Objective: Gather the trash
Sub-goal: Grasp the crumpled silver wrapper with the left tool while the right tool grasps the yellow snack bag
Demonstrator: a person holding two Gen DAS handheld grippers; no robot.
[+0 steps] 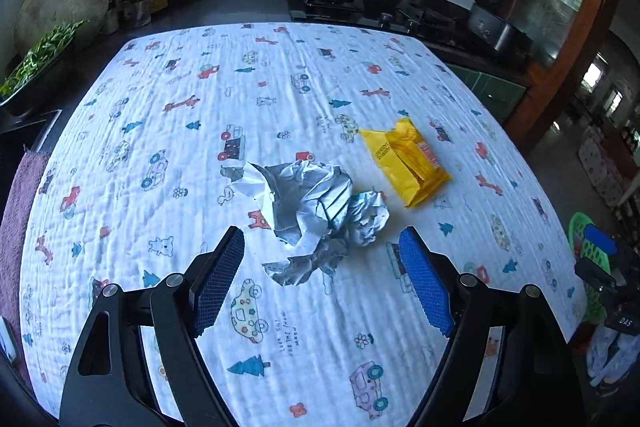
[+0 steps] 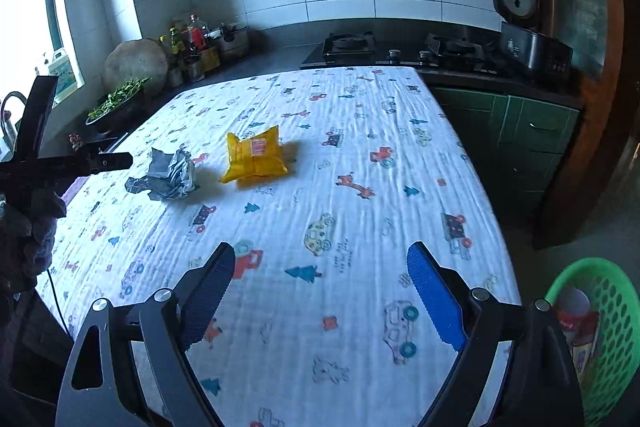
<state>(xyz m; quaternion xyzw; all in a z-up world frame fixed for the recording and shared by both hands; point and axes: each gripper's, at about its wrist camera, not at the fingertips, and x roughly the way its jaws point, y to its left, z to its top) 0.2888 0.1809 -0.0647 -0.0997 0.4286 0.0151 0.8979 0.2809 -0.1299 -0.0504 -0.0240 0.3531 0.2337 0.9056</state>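
Hanging above the table with its blue-padded jaws spread wide and nothing between them, the left gripper (image 1: pixel 322 247) points down at a crumpled wad of silver-and-white wrapper (image 1: pixel 316 217), which lies on the cloth just beyond its fingertips, not touched by either pad. Just beside that wad, on its far right, lies a yellow snack packet (image 1: pixel 408 161), flat on the patterned tablecloth (image 1: pixel 168 115) and close to the wad without clearly touching it. The right gripper (image 2: pixel 322 259) also stands with its jaws wide apart and empty, over a bare stretch of the cloth printed with cars, trees and giraffes; from its view the crumpled wrapper (image 2: pixel 170 175) and the yellow packet (image 2: pixel 256 157) sit well ahead and to the left. At the lower right edge of that view, beside the table and below its top, stands a green perforated basket (image 2: pixel 612 307) with some packaging already inside. Beyond the table run a dark counter with a gas hob (image 2: pixel 400 49), an open rice cooker (image 2: pixel 524 35) and a cluster of bottles (image 2: pixel 192 39).
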